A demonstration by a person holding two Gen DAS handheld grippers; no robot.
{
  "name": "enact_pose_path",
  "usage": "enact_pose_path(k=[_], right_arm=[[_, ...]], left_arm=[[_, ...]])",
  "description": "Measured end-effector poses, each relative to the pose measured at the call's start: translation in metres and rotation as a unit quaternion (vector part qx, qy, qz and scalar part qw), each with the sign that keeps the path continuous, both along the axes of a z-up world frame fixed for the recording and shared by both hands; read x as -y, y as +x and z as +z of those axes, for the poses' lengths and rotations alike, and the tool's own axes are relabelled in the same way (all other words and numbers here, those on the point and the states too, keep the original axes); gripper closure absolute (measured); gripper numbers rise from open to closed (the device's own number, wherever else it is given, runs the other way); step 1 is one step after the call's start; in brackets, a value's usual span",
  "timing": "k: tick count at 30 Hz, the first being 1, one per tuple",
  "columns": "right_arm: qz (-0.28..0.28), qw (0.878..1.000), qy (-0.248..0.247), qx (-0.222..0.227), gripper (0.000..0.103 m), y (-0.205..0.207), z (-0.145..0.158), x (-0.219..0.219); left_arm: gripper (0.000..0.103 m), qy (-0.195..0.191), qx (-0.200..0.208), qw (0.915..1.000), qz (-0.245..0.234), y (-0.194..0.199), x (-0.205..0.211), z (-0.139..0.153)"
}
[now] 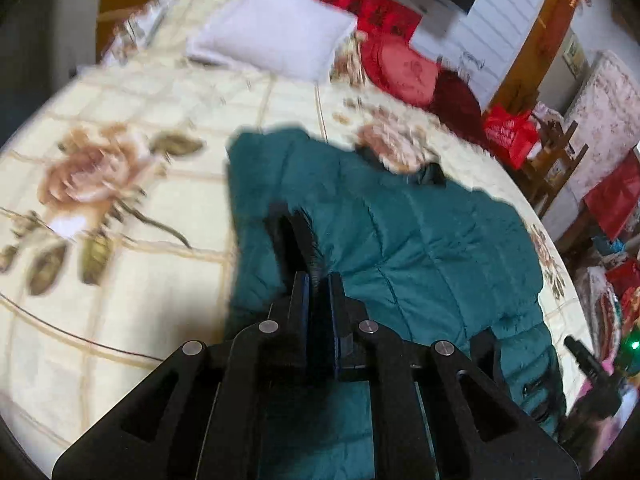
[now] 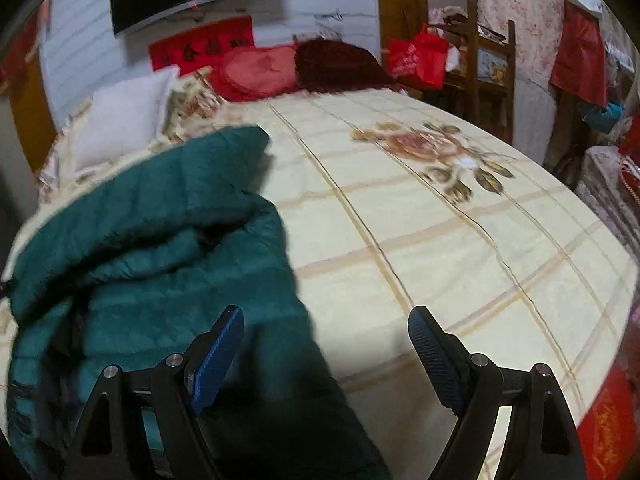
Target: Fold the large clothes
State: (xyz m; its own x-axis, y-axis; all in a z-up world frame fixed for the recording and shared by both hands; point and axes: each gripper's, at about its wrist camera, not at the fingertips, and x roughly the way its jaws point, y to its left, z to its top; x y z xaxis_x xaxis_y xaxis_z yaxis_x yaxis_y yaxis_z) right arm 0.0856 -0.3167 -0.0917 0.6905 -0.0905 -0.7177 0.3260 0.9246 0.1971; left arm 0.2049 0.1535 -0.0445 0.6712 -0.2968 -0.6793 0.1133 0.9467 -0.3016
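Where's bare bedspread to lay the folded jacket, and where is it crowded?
Free: the checked bedspread between the green jacket and the bed's right edge, around the rose print; also the stretch left of the jacket below the white pillow. Crowded: the headboard end, with the red cushion and dark red bundle.

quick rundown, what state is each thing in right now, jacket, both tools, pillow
green jacket: partly folded on the bed, one part lifted by the left tool
left tool: shut on the jacket's dark-lined edge
right tool: open, holding nothing, above the jacket's edge
white pillow: lying flat at the head of the bed
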Motion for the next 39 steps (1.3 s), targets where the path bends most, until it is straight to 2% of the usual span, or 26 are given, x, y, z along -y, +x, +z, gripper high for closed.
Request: enact_pose_path(k=[2,4,8,9,11,13,15,19,22,24,27,29,31,33,36,39], right_arm=[[0.004,1.000,-0.005,0.017,0.041,0.006,0.008,0.001],[0.014,1.000,-0.001,0.027,0.045,0.021,0.020,0.004],[0.058,0.996,0.009,0.066,0.048,0.065,0.048,0.001],[0.067,0.995,0.012,0.072,0.049,0.076,0.051,-0.002],[0.088,0.994,0.013,0.069,0.053,0.097,0.053,-0.009],[0.125,0.990,0.007,0.061,0.053,0.120,0.045,-0.023],[0.149,0.988,-0.006,0.047,0.054,0.138,0.033,-0.034],[0.213,0.977,-0.022,-0.002,0.054,0.167,-0.004,-0.054],[0.233,0.972,-0.016,-0.019,0.052,0.179,-0.023,-0.049],[0.238,0.971,0.004,-0.026,0.052,0.183,-0.025,-0.042],[0.249,0.967,0.010,-0.048,0.053,0.186,-0.014,-0.040],[0.232,0.972,0.033,-0.011,0.053,0.185,0.006,-0.029],[0.177,0.981,0.060,0.047,0.053,0.189,0.028,-0.012],[0.148,0.985,0.066,0.057,0.053,0.206,0.034,-0.008],[0.148,0.987,0.060,0.021,0.053,0.244,0.019,-0.021],[0.154,0.987,0.032,-0.046,0.052,0.273,-0.019,-0.031]], left_arm=[[0.096,0.007,0.050,0.9980,0.038,-0.014,-0.007,0.021],[0.096,0.006,0.074,0.9954,0.060,-0.016,-0.003,0.033],[0.096,0.019,0.067,0.9974,0.019,0.005,0.044,0.033],[0.096,0.029,0.065,0.9974,0.012,0.010,0.055,0.028],[0.096,0.074,0.054,0.9957,0.015,0.022,0.078,0.008],[0.096,0.102,0.027,0.9940,0.028,0.033,0.085,-0.015],[0.096,0.108,0.010,0.9933,0.039,0.038,0.082,-0.032],[0.096,0.131,0.023,0.9901,0.043,0.035,0.076,-0.052],[0.096,0.108,0.016,0.9929,0.046,0.038,0.070,-0.058],[0.096,0.096,0.011,0.9941,0.049,0.039,0.066,-0.060],[0.096,0.109,0.012,0.9923,0.059,0.038,0.069,-0.058],[0.096,0.123,0.013,0.9902,0.065,0.038,0.073,-0.057],[0.096,0.126,0.014,0.9897,0.066,0.038,0.073,-0.057],[0.096,0.123,0.013,0.9900,0.069,0.039,0.072,-0.057],[0.096,0.119,0.012,0.9903,0.071,0.039,0.070,-0.058],[0.096,0.112,0.012,0.9911,0.070,0.039,0.068,-0.058]])
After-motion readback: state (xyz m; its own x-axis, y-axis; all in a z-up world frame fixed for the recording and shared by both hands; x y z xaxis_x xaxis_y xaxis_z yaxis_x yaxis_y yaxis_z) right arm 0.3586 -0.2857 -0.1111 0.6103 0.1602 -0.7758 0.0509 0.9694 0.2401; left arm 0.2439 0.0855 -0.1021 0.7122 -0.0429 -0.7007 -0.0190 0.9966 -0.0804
